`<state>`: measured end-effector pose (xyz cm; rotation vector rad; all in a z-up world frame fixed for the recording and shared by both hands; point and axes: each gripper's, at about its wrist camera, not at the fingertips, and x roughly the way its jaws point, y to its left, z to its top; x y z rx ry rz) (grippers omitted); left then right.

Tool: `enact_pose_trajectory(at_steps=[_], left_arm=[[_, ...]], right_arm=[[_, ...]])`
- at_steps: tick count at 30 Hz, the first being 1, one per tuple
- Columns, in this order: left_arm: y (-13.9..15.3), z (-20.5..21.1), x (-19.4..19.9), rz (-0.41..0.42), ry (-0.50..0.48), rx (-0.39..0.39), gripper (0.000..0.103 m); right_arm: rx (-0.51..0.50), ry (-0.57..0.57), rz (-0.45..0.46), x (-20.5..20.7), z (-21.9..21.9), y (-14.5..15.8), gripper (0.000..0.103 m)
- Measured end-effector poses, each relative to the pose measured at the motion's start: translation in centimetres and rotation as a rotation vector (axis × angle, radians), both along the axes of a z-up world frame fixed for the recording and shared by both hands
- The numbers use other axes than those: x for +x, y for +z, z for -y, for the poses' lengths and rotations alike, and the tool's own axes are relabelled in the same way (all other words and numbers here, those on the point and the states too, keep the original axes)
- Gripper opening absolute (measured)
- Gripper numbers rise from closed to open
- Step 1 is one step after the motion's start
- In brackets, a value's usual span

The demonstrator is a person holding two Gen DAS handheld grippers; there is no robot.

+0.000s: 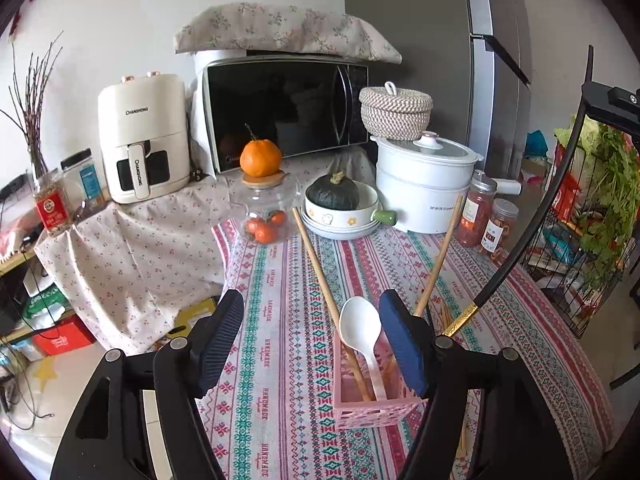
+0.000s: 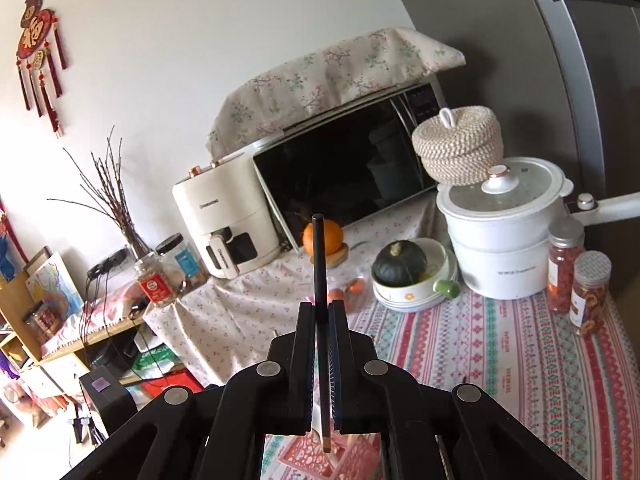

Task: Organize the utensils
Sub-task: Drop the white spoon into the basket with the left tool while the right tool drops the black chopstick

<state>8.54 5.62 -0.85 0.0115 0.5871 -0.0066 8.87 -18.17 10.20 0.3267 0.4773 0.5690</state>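
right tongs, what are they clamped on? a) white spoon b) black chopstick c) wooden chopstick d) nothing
b: the right tongs are shut on a black chopstick that stands up between the pads, while the white spoon and the wooden chopsticks sit in the pink basket.
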Motion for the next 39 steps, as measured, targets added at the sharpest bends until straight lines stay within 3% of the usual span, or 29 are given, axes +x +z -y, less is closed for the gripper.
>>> enact_pose_trajectory(at_steps=[9,16,21,34,39], left_arm=[[-2.7,-3.4,1.1,-0.230,0.045,-0.039,0.077],[-3.1,-3.9,1.6,-0.274,0.023,-0.051,0.077],[-3.2,-3.3,1.4,-0.287,-0.007,-0.041,0.077],[-3.4,-2.7,1.1,-0.313,-0.031,-0.082,0.077],[-3.5,-2.0,1.0,-0.317,-0.047,-0.096,0.077]], right_arm=[[-0.056,0.057,-0.117,2.8,-4.6,-3.7,0.005],[-0.124,0.076,-0.239,5.0,-7.7,-7.5,0.005],[-0.148,0.077,-0.272,5.6,-8.9,-8.9,0.005],[-0.130,0.040,-0.275,5.5,-6.8,-8.3,0.011],[-0.123,0.033,-0.257,4.6,-4.8,-7.5,0.023]])
